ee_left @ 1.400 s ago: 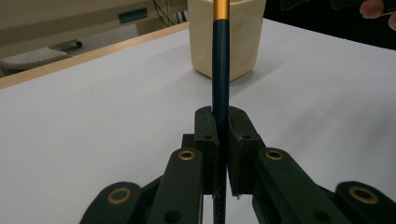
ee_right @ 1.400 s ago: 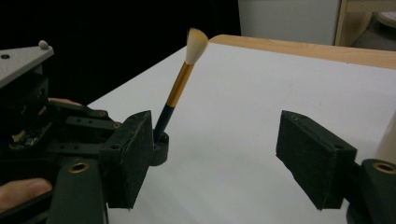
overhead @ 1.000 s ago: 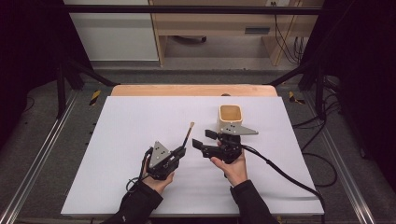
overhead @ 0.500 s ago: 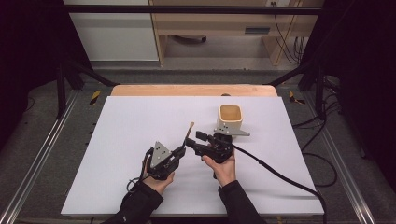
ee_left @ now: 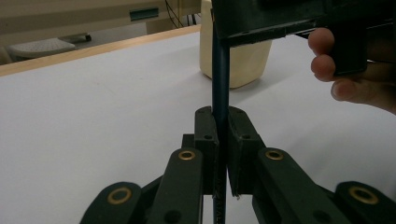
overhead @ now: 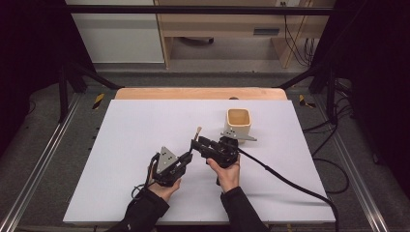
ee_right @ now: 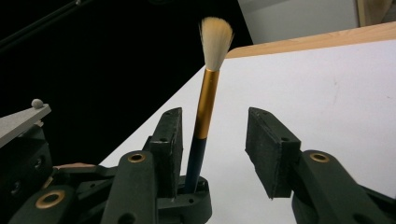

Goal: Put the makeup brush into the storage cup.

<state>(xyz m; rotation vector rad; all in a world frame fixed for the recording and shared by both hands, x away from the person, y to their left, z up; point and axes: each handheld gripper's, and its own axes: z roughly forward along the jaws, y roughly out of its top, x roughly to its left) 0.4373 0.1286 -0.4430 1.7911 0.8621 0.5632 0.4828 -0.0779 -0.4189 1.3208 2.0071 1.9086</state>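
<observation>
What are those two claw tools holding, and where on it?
The left gripper clamps a paintbrush by its dark handle; the right gripper, just closing, straddles it without gripping.

My left hand-held gripper (overhead: 186,158) black with a grey three-cornered plate on top, my right hand-held gripper (overhead: 197,144) black too, brass-ringed pivots on matte black jaws, thick black cable trailing off, my dark long sleeves

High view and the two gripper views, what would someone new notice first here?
First, the slim paintbrush with a dark blue handle, gold ferrule and pale bristles, standing between the two hand-held grippers near the middle of the white table sheet. The left gripper is shut on its handle, while the right gripper has just been closing around it, one of the fingers clearly apart from it. Behind them stands a cream square cup with a wooden-brown inside.
</observation>
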